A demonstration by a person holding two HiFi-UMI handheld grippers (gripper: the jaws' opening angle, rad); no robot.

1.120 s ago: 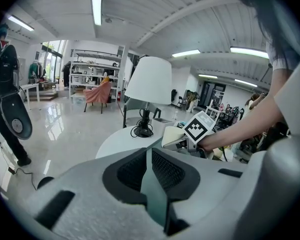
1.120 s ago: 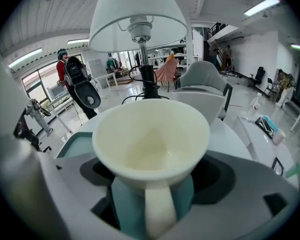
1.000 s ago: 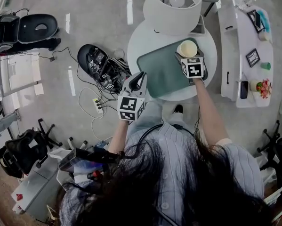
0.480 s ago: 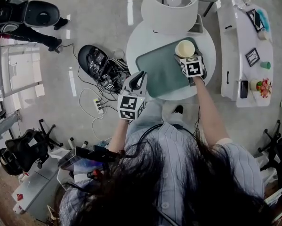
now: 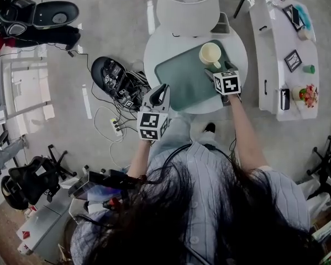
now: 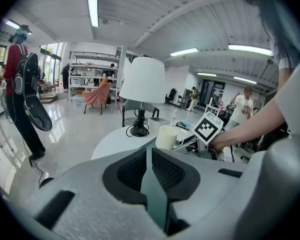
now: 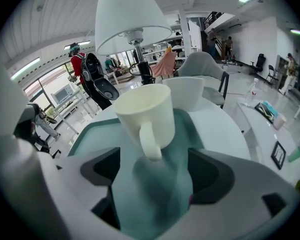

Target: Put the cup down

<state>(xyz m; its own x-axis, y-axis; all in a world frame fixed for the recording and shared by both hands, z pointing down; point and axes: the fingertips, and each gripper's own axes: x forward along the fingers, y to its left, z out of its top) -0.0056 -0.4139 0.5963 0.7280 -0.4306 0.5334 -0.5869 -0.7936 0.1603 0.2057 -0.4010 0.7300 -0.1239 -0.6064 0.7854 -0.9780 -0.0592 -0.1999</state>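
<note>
My left gripper [image 6: 148,166] waits near me, jaws together I think, holding nothing. My right gripper [image 7: 154,176] has let go: its jaws are apart now and it has backed off. So the cream round cup [image 7: 144,111] stands alone on the flat green tray [image 5: 182,81]. Only the right gripper view shows the handle free. Only the head view shows the whole round white table [image 5: 151,51].

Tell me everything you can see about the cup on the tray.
The cup is a plain cream mug, smooth and matte, perhaps ceramic or plastic, with one loop handle and an open mouth; it looks empty. It stands upright on the green tray, near the tray's far right corner. Its handle points toward the right gripper, whose fingers are spread wide on either side and do not visibly touch it.
</note>
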